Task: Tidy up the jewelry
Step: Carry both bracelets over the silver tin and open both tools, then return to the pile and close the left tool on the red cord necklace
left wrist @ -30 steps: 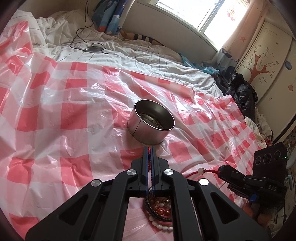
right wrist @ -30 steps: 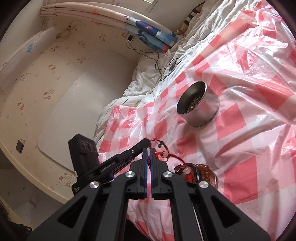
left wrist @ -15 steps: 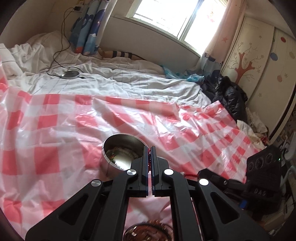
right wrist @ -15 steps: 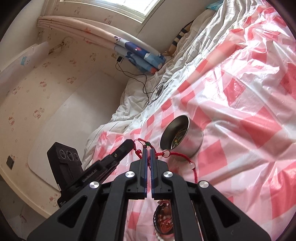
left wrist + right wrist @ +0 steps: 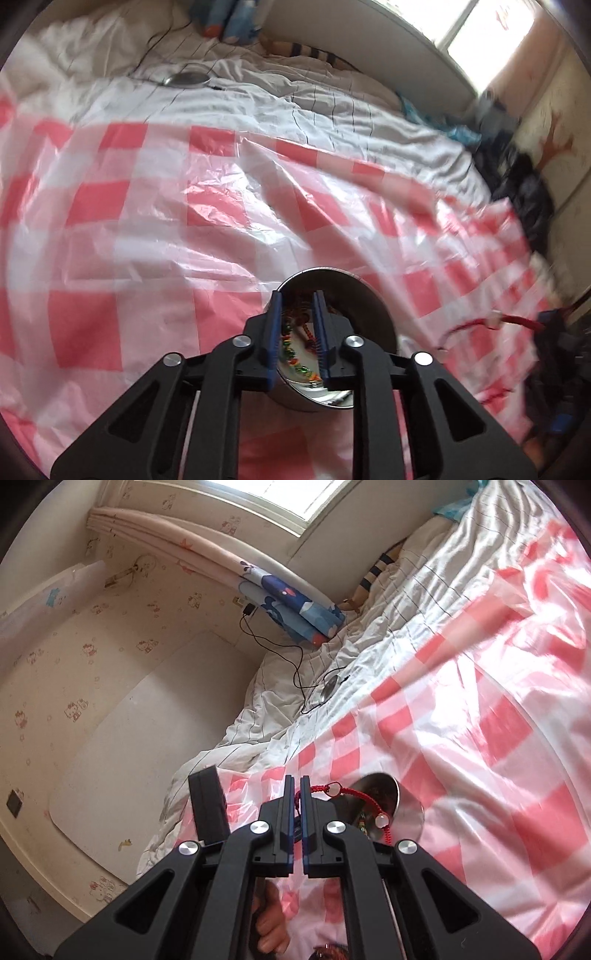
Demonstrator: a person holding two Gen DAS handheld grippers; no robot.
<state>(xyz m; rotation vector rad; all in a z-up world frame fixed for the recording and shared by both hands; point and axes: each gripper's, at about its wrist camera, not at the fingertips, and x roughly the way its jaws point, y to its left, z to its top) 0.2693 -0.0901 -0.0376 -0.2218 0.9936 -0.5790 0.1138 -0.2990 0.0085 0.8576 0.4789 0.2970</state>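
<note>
Left hand-held gripper [image 5: 298,300]: fingers parted by a narrow gap, holding nothing, poised directly above the open mouth of the tin [image 5: 373,317]. The tin is a round, shiny metal cylinder standing on the red-and-white checked sheet [image 5: 122,206], which covers the bed. Beaded strands [image 5: 291,350], green, orange and dark red, lie coiled on the tin's floor, seen between the fingers.

Right hand-held gripper [image 5: 297,788]: fingers pressed together on a red cord bracelet [image 5: 354,794]. The cord is braided, with pale round beads spaced along it. Its long axis runs from the fingertips out to the right, then drops in a loop across the near side of the tin [image 5: 384,786]. In the left view the same cord [image 5: 476,323] crosses the sheet just right of the tin; that view is motion-blurred.

Beyond the sheet lies a white quilt [image 5: 332,107] carrying a cable and a round disc [image 5: 186,78].
</note>
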